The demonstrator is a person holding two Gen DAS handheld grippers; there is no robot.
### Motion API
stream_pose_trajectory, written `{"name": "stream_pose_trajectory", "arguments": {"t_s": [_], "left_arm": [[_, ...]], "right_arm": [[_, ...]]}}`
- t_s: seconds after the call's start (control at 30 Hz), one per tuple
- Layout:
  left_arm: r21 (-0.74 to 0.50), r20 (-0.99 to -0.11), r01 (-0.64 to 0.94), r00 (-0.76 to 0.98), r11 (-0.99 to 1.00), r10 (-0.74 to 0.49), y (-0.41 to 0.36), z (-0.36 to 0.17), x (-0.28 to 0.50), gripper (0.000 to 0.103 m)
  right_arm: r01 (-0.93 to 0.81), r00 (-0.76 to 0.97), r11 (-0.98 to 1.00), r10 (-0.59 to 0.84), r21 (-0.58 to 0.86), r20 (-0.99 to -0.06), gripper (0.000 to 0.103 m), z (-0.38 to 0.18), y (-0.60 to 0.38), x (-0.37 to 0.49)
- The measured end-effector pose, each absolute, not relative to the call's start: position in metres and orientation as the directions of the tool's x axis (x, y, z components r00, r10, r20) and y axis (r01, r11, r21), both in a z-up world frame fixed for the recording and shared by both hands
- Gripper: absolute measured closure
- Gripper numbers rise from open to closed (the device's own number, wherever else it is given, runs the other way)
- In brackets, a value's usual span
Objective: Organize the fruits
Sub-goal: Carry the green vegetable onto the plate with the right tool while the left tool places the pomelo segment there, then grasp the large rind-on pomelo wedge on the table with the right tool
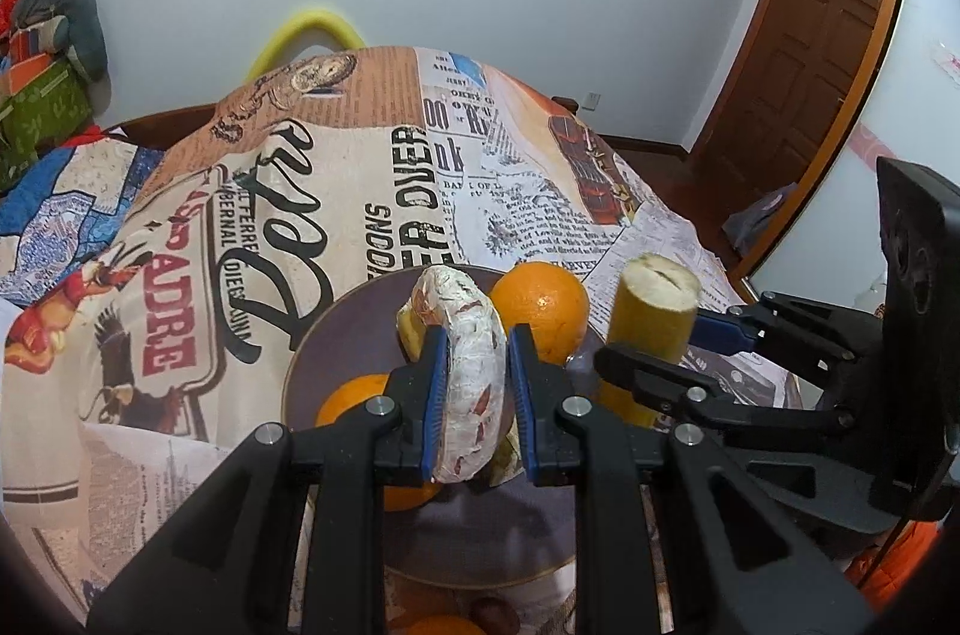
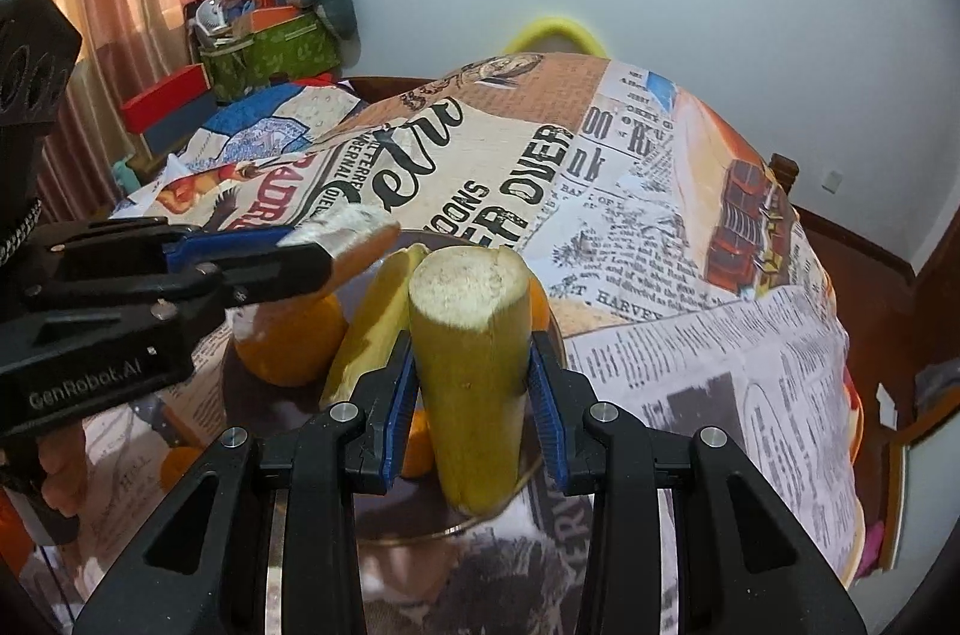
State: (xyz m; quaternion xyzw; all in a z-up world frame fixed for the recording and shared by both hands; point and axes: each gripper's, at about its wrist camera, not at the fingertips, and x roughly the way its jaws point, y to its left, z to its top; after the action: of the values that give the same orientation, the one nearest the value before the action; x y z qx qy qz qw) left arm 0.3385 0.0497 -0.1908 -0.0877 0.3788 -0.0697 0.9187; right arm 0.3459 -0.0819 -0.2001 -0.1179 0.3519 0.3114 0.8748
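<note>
My left gripper [image 1: 477, 371] is shut on a white, papery curved peel piece [image 1: 474, 371], held over a dark round plate [image 1: 342, 335]. On the plate lie two oranges [image 1: 543, 305], [image 1: 354, 395] and a yellow banana piece [image 1: 414, 332]. My right gripper [image 2: 474, 383] is shut on a thick yellow-green banana chunk [image 2: 474, 365] with a cut white top, above the plate's right edge [image 2: 414, 530]. The chunk shows in the left wrist view [image 1: 654, 311]. The left gripper with the peel piece [image 2: 348, 233] shows at the left of the right wrist view, above an orange [image 2: 288, 341].
The table carries a newspaper-print cloth [image 1: 384, 179]. Another orange [image 1: 441, 624] and a small brown fruit [image 1: 492, 614] lie at the near edge. A yellow chair back [image 1: 306, 29] stands behind the table. Boxes and bags [image 2: 264, 41] are piled far left; a door [image 1: 804, 53] stands at right.
</note>
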Motion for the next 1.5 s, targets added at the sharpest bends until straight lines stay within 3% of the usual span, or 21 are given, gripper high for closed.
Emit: {"name": "stream_pose_trajectory", "arguments": {"t_s": [0.33,1.17,1.33,1.5], "left_arm": [[-0.226,-0.689,0.083,0.69,0.971,-0.22,0.046,-0.195,0.342,0.083],[-0.157,-0.665,0.088,0.727,0.984,-0.172,0.044,-0.15,0.28,0.082],[-0.122,-0.659,0.089,0.738,0.989,-0.147,0.042,-0.136,0.252,0.082],[-0.089,-0.658,0.092,0.742,0.992,-0.128,0.041,-0.132,0.225,0.073]], "right_arm": [[-0.648,0.49,0.752,0.53,0.117,-0.692,0.067,-0.208,-0.081,0.358],[-0.62,0.546,0.775,0.541,0.127,-0.64,0.066,-0.167,-0.117,0.31],[-0.608,0.579,0.786,0.532,0.108,-0.618,0.058,-0.156,-0.128,0.286],[-0.599,0.596,0.795,0.522,0.095,-0.611,0.055,-0.154,-0.139,0.26]]}}
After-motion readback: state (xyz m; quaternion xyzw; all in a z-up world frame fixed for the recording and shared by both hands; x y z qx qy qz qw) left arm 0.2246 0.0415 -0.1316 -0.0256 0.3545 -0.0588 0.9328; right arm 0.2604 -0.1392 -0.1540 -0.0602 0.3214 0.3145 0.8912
